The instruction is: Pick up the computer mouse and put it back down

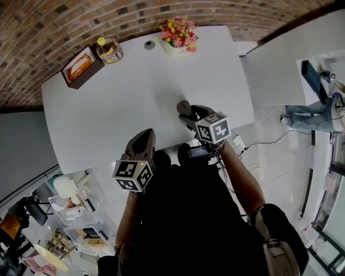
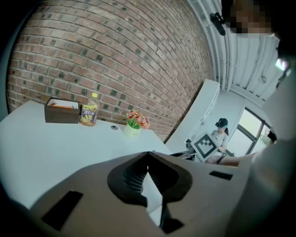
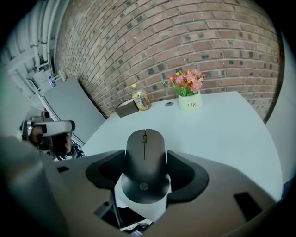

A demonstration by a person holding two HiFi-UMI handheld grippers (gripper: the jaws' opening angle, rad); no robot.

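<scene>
Right gripper (image 3: pixel 144 152): jaws spread wide, one pad on each flank of the black computer mouse (image 3: pixel 144 169), which sits gripped between them. Wheel end of the mouse points to 12 o'clock in the right gripper view, logo end toward the camera. Mouse rides in the jaws above the white table (image 1: pixel 135 97), off its top. In the head view this gripper hangs over the table's near edge, about 5 o'clock from the table's middle.

Left gripper (image 2: pixel 148 155): jaw tips meet, nothing between them. In the head view it sits at 7 o'clock of the right gripper, just off the table's near edge.

Far side of the table, head view: pot of flowers (image 1: pixel 177 36) at 12 o'clock, small round disc (image 1: pixel 149 45) just beside it at 9 o'clock, yellow-capped bottle (image 1: pixel 109 50) further along, touching or nearly touching a brown open box (image 1: pixel 82 67) at 10 o'clock. Brick wall (image 1: pixel 108 16) behind
</scene>
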